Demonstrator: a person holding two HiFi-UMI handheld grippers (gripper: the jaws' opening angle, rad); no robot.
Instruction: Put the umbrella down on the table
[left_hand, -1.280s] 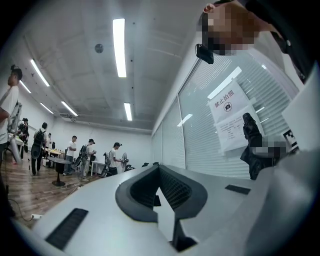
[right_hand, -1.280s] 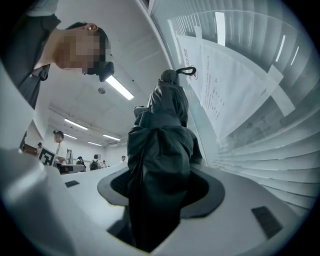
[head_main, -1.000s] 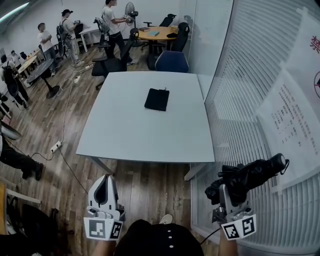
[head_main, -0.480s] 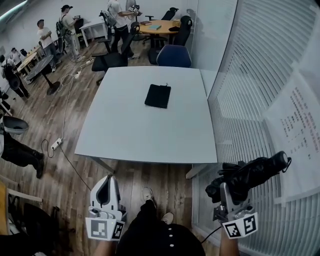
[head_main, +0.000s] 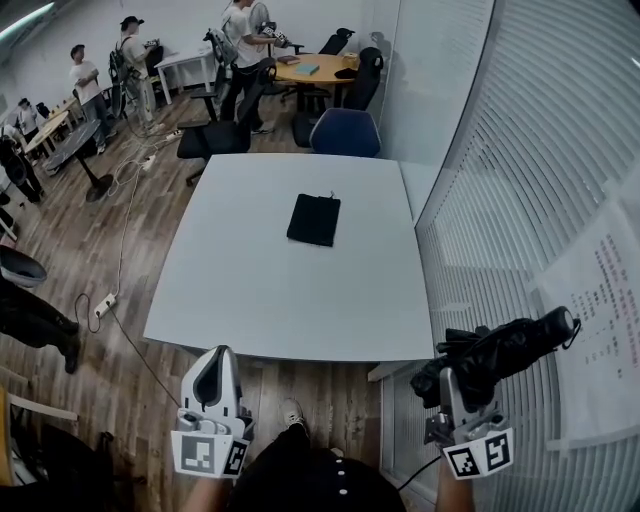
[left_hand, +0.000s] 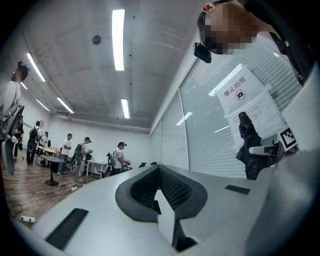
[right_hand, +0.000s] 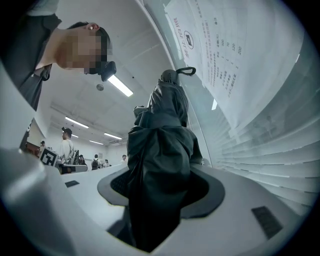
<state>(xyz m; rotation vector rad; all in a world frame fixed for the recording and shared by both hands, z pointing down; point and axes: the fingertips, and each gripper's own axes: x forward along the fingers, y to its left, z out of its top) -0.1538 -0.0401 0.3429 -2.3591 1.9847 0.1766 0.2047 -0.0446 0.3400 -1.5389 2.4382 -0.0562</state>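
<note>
Presently, left to right.

Floor (head_main: 90, 250): wood boards. A cable and a power strip (head_main: 103, 303) lie left of the table.

People (head_main: 90, 75): several stand at the far left back of the room, near desks and black chairs.

Left gripper (head_main: 213, 362): low in the head view, short of the table's near edge and over the floor. Its jaws are together, with the pads meeting at the tip and nothing between them.

Table (head_main: 290, 290): white and square, bearing one item.

Pouch (head_main: 314, 219): black and flat, lying on the table a little beyond its middle.

Blue chair (head_main: 345, 132): at the table's far edge, with a round table (head_main: 318, 68) of wood behind it.

Shoe (head_main: 292, 412): the wearer's, on the floor between the two grippers.

Right gripper (head_main: 452, 385): low right, off the table's near right corner and beside the blinds. Its jaws stand well apart and are clamped on the umbrella, whose black cloth fills the gap between the pads.

Umbrella (head_main: 505, 350): black and folded, held in the air by the right gripper, clear of the table. It slants up and to the right in the head view, with the handle end and strap loop (head_main: 572, 330) uppermost.

Blinds (head_main: 520, 180): white slats along the right side.

Notice (head_main: 610, 290): a printed paper sheet on the blinds, behind the umbrella's upper end.
</note>
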